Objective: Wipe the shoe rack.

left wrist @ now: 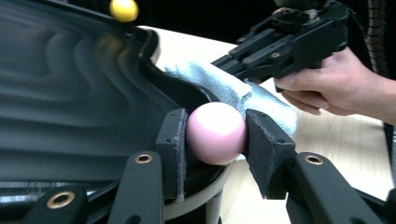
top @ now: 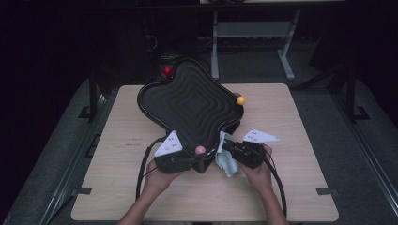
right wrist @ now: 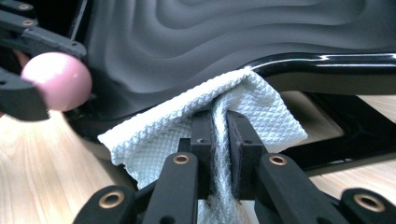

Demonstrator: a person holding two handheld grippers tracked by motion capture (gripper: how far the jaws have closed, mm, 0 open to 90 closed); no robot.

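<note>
Left gripper: padded black jaws clamp smooth pink glossy ball at tray's 6 o'clock rim.
Right gripper: jaws pinched narrow on pale blue waffle-weave cloth, draped over rim at 5 o'clock.
Tray: black wavy-ridged plastic tray, lobed outline, tilted.
Yellow ball: small, round, at 3 o'clock rim.

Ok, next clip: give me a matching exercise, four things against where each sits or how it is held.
Things:
1. pink ball
2. yellow ball
3. cloth
4. black tray

States:
A. pinched in the right gripper
B. tilted on the table
C. at the tray's far right rim
D. clamped in the left gripper

Pairs: 1-D, 2-C, 3-A, 4-B
</note>
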